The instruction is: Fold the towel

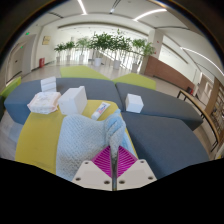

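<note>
A pale blue-white towel [88, 140] lies on the yellow part of a table surface [35, 140], one corner raised. My gripper [114, 150] is shut on that towel corner, which rises as a thin fold between the magenta pads [102, 160] and stands up above them. The rest of the towel spreads to the left of the fingers and beyond them.
White boxes [44, 101] [72, 99] sit on the table beyond the towel; another small white box [134, 102] lies on the grey section to the right. A small white item [98, 112] lies near the towel's far edge. Plants [105, 45] line the back.
</note>
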Action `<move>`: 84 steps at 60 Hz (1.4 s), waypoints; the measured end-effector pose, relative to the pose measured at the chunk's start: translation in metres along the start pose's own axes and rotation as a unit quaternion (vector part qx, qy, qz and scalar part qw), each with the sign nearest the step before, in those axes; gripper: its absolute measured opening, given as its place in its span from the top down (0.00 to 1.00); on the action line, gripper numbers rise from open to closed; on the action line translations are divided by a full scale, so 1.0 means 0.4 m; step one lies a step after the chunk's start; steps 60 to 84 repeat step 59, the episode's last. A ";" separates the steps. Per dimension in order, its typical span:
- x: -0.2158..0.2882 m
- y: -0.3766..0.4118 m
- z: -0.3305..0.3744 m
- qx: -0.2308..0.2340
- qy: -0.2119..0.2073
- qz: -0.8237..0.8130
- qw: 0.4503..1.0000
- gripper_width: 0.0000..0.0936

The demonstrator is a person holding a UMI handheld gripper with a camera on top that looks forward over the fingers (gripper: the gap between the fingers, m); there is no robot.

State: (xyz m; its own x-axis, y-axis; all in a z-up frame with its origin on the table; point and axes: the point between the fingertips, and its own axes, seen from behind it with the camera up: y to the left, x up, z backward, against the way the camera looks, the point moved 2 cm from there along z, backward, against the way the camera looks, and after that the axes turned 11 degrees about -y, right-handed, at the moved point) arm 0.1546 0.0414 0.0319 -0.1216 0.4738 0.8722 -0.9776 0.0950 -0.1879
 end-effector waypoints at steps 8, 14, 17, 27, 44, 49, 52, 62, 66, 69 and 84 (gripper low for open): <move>0.003 -0.011 0.021 0.019 0.001 0.003 1.000 0.70; 0.047 -0.056 0.078 0.002 -0.003 0.028 1.000 0.08; 0.080 -0.065 0.125 0.016 -0.017 0.037 0.999 0.13; 0.147 -0.014 0.356 0.062 -0.054 0.023 0.996 0.09; 0.154 0.173 0.635 0.154 -0.079 0.022 0.985 0.10; 0.151 0.183 0.659 0.162 -0.086 0.025 0.983 0.10; 0.152 0.175 0.658 0.157 -0.095 0.026 0.983 0.10; 0.131 0.167 0.647 0.163 -0.084 -0.013 0.983 0.11; 0.131 0.167 0.647 0.163 -0.084 -0.013 0.983 0.11; 0.131 0.167 0.647 0.163 -0.084 -0.013 0.983 0.11; 0.131 0.167 0.647 0.163 -0.084 -0.013 0.983 0.11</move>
